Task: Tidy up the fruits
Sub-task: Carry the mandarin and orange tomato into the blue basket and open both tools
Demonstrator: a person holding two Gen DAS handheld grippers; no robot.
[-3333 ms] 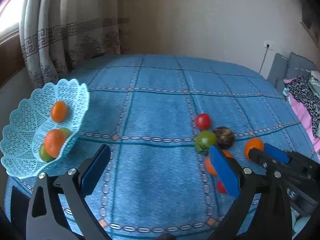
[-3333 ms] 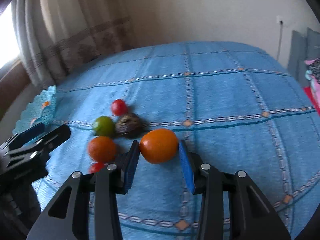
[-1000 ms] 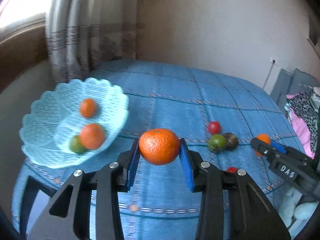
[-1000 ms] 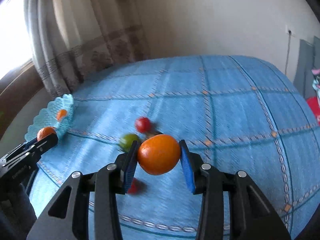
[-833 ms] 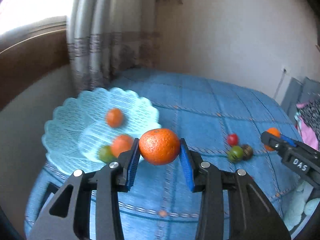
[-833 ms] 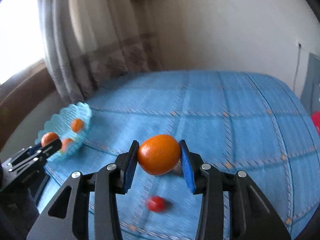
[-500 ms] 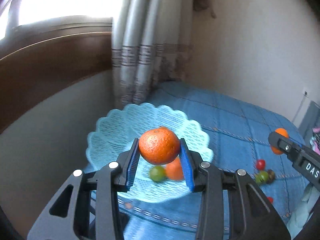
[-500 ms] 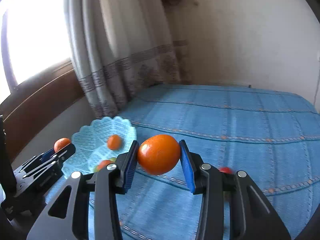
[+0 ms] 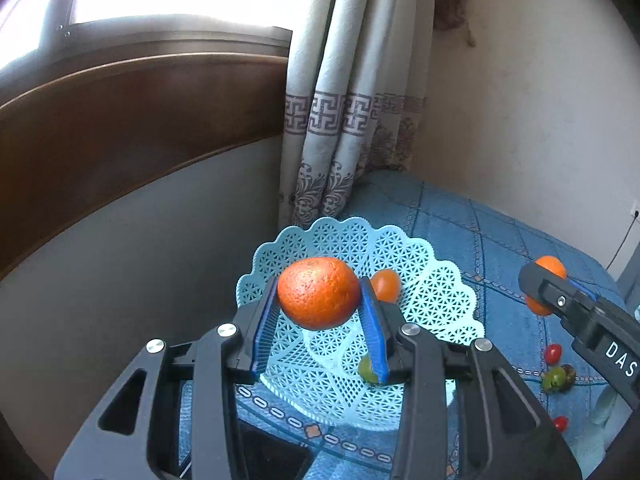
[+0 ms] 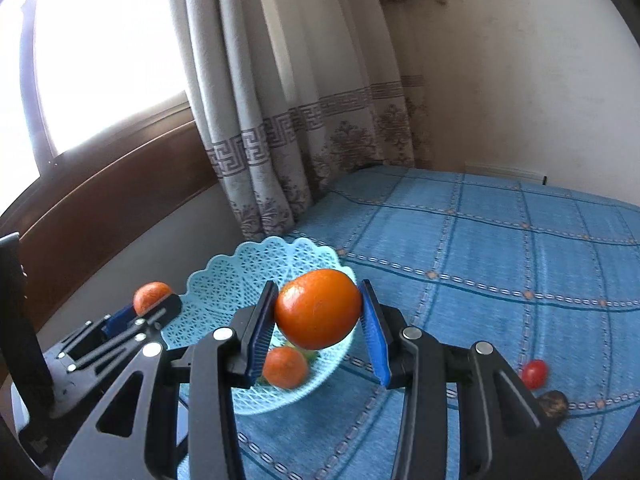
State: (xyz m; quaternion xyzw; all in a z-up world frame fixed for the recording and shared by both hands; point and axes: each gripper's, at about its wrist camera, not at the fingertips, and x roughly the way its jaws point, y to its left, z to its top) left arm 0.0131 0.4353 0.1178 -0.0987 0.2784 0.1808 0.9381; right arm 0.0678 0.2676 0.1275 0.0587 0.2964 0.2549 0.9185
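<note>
The left gripper (image 9: pixel 320 312) has its blue-padded jaws closed on a rough-skinned orange mandarin (image 9: pixel 319 292), held above the pale turquoise lattice plastic fruit basket (image 9: pixel 440 292); the right gripper (image 10: pixel 318 326) grips a second, smoother round orange (image 10: pixel 318 308) just short of the basket's near rim. To do this well, I'd lower the left fruit toward the open mesh left of centre, then part the jaws low so it settles without rolling or knocking the others, and bring the right one in after. Counting: two oranges held; in the basket, two small orange fruits and one green; on the blue checked bedspread (image 10: pixel 500 248), two little red fruits, one green, one dark brown.
</note>
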